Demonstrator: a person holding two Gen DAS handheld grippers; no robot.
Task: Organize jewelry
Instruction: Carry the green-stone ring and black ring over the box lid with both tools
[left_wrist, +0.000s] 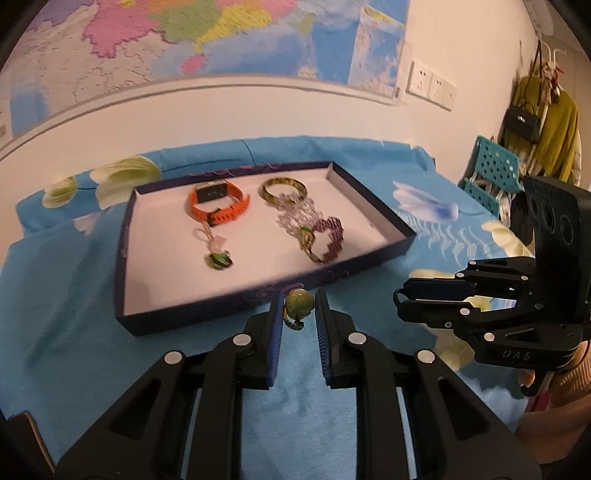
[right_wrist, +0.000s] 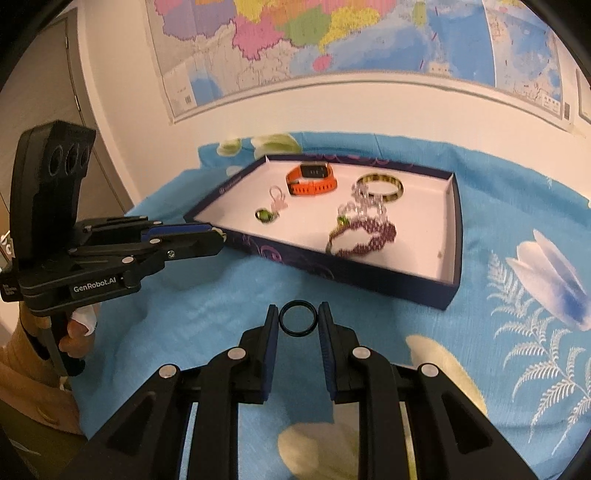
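Left gripper (left_wrist: 298, 308): pads pinch a green bead pendant (left_wrist: 300, 303), seemingly lifted clear of the cloth.
Right gripper (right_wrist: 298, 319): narrow, clamping a black ring (right_wrist: 298, 319) at the fingertips.
Tray (right_wrist: 448, 291): just beyond both.

One tray (right_wrist: 452, 236) is seen, and in it are counted one orange watch (right_wrist: 312, 180), one bangle (right_wrist: 380, 187), two beaded bracelets (right_wrist: 364, 232) and one green pendant (right_wrist: 264, 215). Two rings (right_wrist: 298, 319) and two grippers (right_wrist: 298, 318) are counted outside it.
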